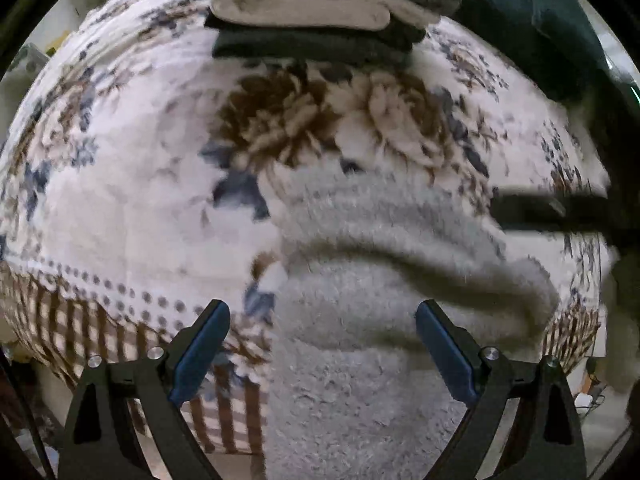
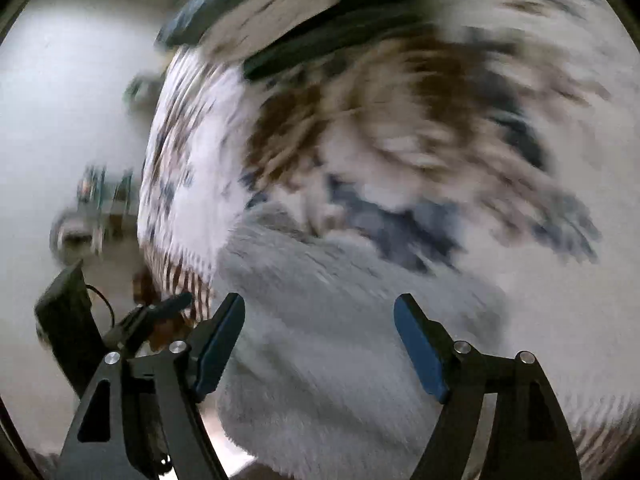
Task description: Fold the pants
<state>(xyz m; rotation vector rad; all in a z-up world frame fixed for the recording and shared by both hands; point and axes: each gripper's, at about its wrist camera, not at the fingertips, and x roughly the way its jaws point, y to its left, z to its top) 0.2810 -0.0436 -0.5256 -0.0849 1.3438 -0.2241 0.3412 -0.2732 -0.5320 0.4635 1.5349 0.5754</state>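
Pants (image 1: 384,320) of fluffy grey fleece lie rumpled on our floral-blanketed bed (image 1: 132,216). We hold the left gripper (image 1: 322,320) and right gripper (image 2: 320,312) over them, fingers spread wide, grasping nothing.

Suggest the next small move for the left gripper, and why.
Probably lower the left gripper onto the grey fleece pants and close on the raised fold: its jaws stand open above it, empty, as do the right gripper's.

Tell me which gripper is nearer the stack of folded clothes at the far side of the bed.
Hard to call. The left gripper and the right gripper both hang open over the fluffy grey pants, and the stack lies well beyond each; the right view is blurred.
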